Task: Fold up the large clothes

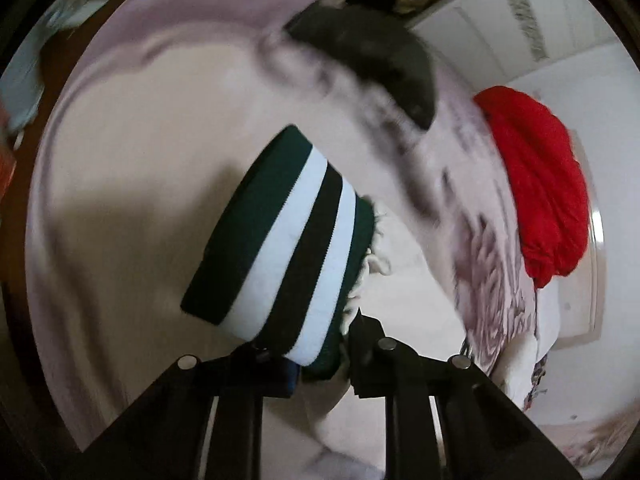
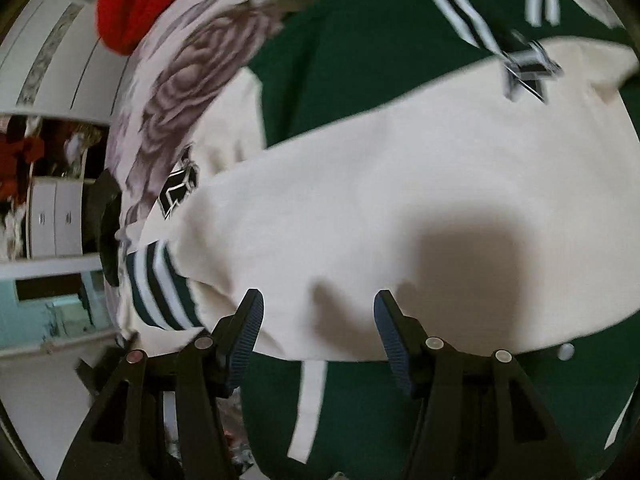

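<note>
Bed carries the green-and-cream jacket, spread beneath the right gripper. Its jaws stand apart, nothing between, over a cream sleeve running left to right. Left gripper is pinched on the striped cuff, which stretches away up-left.

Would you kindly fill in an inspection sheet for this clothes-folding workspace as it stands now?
Surface: bed cover with grey rose print; pale plain stretch in the left wrist view.
Job's things: green and cream jacket; its cream sleeve lies across the green body; striped cuff.
Clutter: red garment and a dark item on the bed.
Grippers: left claw shut on the striped cuff; right claw open above the cream sleeve, nothing between its jaws.
Cables: nothing seen.
Surroundings: white cabinet doors beside the bed; white wardrobe panel.
</note>
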`<state>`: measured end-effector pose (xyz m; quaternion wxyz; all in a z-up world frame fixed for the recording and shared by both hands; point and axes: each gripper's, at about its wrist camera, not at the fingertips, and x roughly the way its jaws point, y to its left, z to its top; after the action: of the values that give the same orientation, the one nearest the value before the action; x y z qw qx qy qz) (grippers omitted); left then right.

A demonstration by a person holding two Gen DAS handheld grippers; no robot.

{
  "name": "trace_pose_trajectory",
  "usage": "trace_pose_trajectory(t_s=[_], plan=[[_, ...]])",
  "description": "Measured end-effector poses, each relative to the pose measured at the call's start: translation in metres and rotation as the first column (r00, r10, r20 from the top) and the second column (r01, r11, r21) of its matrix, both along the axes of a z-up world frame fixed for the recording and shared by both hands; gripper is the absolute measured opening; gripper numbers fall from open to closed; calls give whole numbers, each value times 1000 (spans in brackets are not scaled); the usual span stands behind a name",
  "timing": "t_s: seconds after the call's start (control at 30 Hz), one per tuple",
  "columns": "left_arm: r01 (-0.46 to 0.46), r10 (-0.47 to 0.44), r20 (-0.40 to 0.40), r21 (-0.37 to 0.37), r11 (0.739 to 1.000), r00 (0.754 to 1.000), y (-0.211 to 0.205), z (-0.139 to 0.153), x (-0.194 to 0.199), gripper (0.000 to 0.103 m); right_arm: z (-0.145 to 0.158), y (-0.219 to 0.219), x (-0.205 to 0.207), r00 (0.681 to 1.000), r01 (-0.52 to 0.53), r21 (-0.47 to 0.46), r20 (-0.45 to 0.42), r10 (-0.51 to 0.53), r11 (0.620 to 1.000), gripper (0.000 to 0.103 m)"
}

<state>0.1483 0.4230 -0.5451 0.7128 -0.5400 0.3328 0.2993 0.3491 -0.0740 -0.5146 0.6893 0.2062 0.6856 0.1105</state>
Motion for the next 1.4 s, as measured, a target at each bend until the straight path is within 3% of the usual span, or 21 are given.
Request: trace_pose_trajectory(t_s=[0.13,0.23,0.3,0.33,0.4,0.6,0.7,0.8,0.83,0.87,0.93,1.07,1.13,1.23,1.33,1.37,1.4], plan=[[120,-119,-8,69,990,993,48,5,43,15,4,33,1,998,-66,16,12,65,998,60],[238,-233,-64,81,968,970,71,-15,85,15,-8,65,8,997,-75,62,15,74,995,60],[283,-279,-95,25,959,955,80,-37,98,16,-23,93,18,996,-93,79,12,92,993,61],[282,-281,-99,-1,959,955,85,-43,100,19,-40,110,25,992,-119,76,-20,121,990,69],[256,-261,-62,-77,963,963,87,-53,90,23,-61,126,34,989,-117,0,-94,117,993,73],[228,-217,71,-241,943,974,57,-61,54,55,-19,85,17,999,-34,72,-12,35,997,74],[212,-206,51,-211,954,977,39,-62,55,57,-13,49,-1,999,8,44,-34,-7,999,74],[174,-174,6,-69,982,985,32,-46,67,49,-8,23,-16,998,14,-56,-55,-17,998,74],[179,-179,-1,-37,983,984,30,-43,74,22,-7,18,-23,997,19,-70,-69,-23,997,74],[192,-191,-39,14,981,981,28,-35,81,8,-5,17,-28,996,22,-46,-80,-26,999,74],[197,-195,-39,57,979,980,29,-27,84,6,-4,30,-29,997,2,-29,-77,-4,1000,75],[205,-203,-34,88,975,979,32,-13,78,5,-1,75,-8,1000,-29,-9,10,29,1000,80],[214,-211,-38,94,972,977,36,-10,78,5,-14,108,9,996,-87,-54,17,88,995,81],[234,-231,-45,81,969,972,37,-15,83,5,-45,153,23,974,-223,-216,-77,211,951,80],[246,-245,-31,30,969,969,41,-26,90,6,-41,151,32,980,-200,-316,-69,188,928,29],[249,-249,-25,16,968,968,40,-28,94,9,-34,142,35,986,-165,-291,-57,156,942,19],[255,-255,-19,-15,967,967,42,-33,92,11,-24,135,38,990,-138,-275,-38,133,951,17]])
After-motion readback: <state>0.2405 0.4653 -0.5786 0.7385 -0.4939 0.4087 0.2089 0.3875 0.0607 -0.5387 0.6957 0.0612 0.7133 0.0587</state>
